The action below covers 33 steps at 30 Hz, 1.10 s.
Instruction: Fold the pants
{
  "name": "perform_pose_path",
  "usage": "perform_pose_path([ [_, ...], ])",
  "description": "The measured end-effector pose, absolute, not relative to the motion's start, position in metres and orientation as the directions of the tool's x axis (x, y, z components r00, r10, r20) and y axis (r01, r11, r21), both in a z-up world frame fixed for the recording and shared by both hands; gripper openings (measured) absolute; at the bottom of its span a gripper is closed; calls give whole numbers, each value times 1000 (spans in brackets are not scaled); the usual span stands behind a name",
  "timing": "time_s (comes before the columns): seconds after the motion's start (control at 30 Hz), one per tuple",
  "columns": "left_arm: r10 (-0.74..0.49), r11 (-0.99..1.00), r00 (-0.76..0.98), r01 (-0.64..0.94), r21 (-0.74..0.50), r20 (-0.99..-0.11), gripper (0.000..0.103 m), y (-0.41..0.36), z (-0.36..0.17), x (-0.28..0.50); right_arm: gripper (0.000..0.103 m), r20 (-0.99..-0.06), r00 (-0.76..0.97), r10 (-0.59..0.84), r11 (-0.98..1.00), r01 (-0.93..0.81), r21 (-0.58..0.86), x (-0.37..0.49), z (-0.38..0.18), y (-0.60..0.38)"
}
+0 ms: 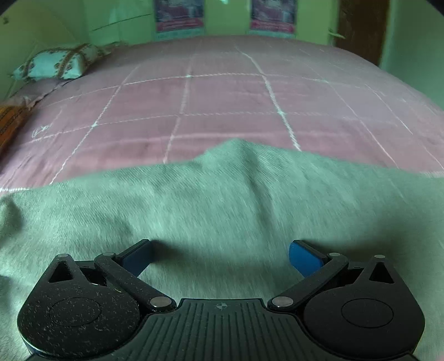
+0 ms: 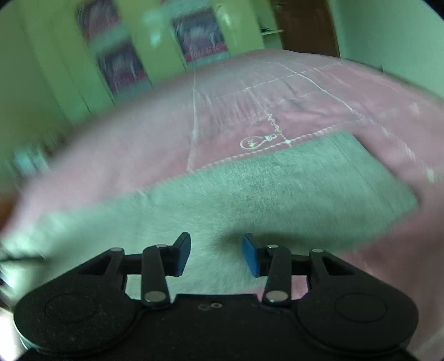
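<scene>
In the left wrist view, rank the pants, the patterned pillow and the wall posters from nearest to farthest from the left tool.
1. Pants: directly under the open left tool.
2. Patterned pillow: far left on the bed.
3. Wall posters: beyond the bed, top centre.

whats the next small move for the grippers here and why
Probably lower the left gripper and close it on the grey-green pants. Both it and the right gripper have jaws open with only cloth below, nothing held, and the pants lie spread on the pink bedspread.
</scene>
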<state>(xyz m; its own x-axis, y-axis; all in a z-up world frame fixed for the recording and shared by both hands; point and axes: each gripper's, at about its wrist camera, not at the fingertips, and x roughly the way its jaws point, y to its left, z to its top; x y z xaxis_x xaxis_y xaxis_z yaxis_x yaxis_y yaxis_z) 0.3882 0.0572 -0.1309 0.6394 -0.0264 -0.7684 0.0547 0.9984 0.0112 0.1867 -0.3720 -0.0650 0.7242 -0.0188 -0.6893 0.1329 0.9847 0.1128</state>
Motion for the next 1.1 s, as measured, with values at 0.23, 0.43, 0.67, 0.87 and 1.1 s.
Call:
perform_pose_path([
  [0.23,-196,980,710,125,-153,-677,103,44,-116,400,32,-678,735,1,997,50,55,235,-48,-342],
  [0.43,-116,992,700,112,-53,-705,103,39,-142,437,34,-740,672,25,998,-57,-18,297,-88,-300],
  [0.67,-131,991,742,88,-98,-657,103,76,-112,377,35,-591,803,72,971,79,226,213,-39,-396],
  [0.87,-36,998,781,58,14,-624,103,96,-115,301,36,-556,830,-42,821,346,454,97,-48,-506],
  [1.1,25,997,776,28,74,-630,103,100,-142,249,31,-589,807,38,625,441,644,100,-103,-547],
])
